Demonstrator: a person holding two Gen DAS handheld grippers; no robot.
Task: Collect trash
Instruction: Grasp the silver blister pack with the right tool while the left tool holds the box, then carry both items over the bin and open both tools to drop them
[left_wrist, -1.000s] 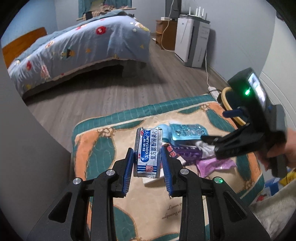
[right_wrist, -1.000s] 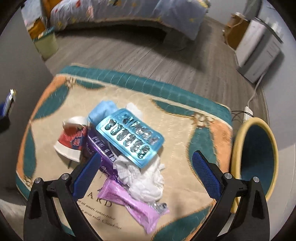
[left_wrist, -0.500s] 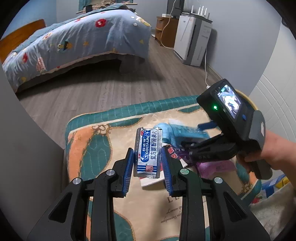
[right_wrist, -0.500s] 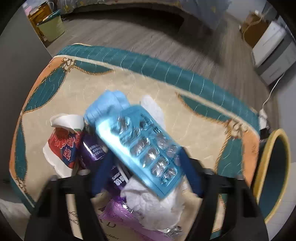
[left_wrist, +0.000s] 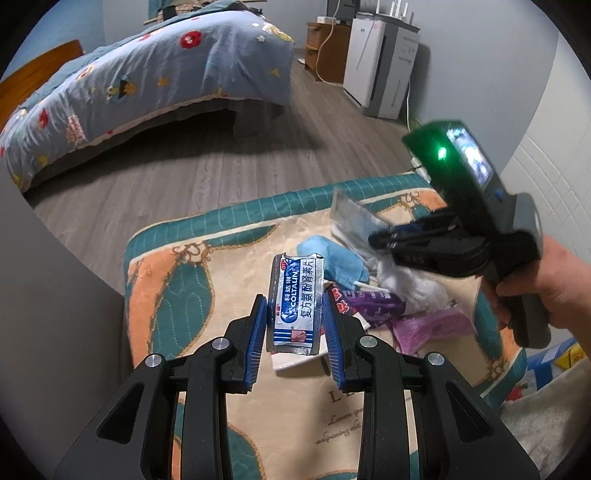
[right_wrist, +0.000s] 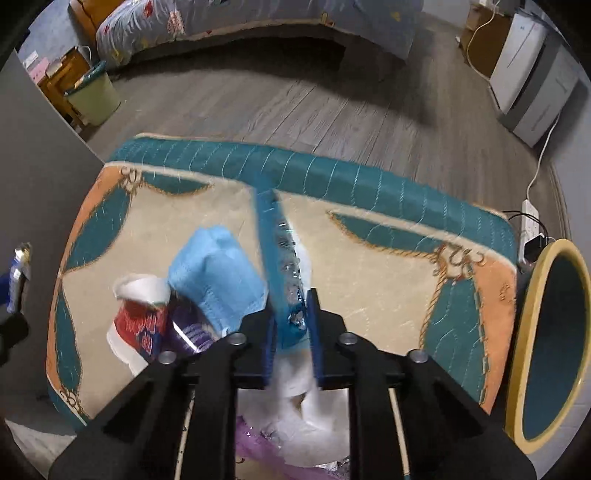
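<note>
My left hand-held gripper (left_wrist: 294, 325) pinches a silver-and-blue medicine sachet (left_wrist: 295, 301) upright between its blue pads (left_wrist: 258, 338), lifted above the rug (left_wrist: 177, 295). That rug, teal and orange around a cream middle, lies on the grey wooden floor (left_wrist: 166, 177). Beyond it, far left, stands the bed (left_wrist: 140, 70) with its blue patterned cover.

On the rug, just right of the sachet, sits the trash pile: a blue face mask (left_wrist: 336, 264), a purple wrapper (left_wrist: 373, 301) beside it, crumpled white tissue (left_wrist: 413, 284) and a pink wrapper (left_wrist: 428, 326) nearer me.

Further right, my right hand (left_wrist: 543, 291) holds the right hand-held gripper (left_wrist: 376, 240) over the pile. From its own camera, the right hand-held gripper (right_wrist: 291, 325) is clamped on a blue pill blister pack (right_wrist: 277, 251), which stands edge-on between the pads and juts forward above the rug (right_wrist: 369, 251). Left of it I see the face mask (right_wrist: 218, 277), a crushed red-and-white paper cup (right_wrist: 136, 314) and the purple wrapper (right_wrist: 188, 328) touching each other; the tissue (right_wrist: 306, 417) lies under the fingers, blurred.

At the far right edge stands a bin (right_wrist: 524, 332) with a yellow rim and dark teal inside, right beside the rug. A white power strip (right_wrist: 530, 218) lies on the floor behind it.
</note>
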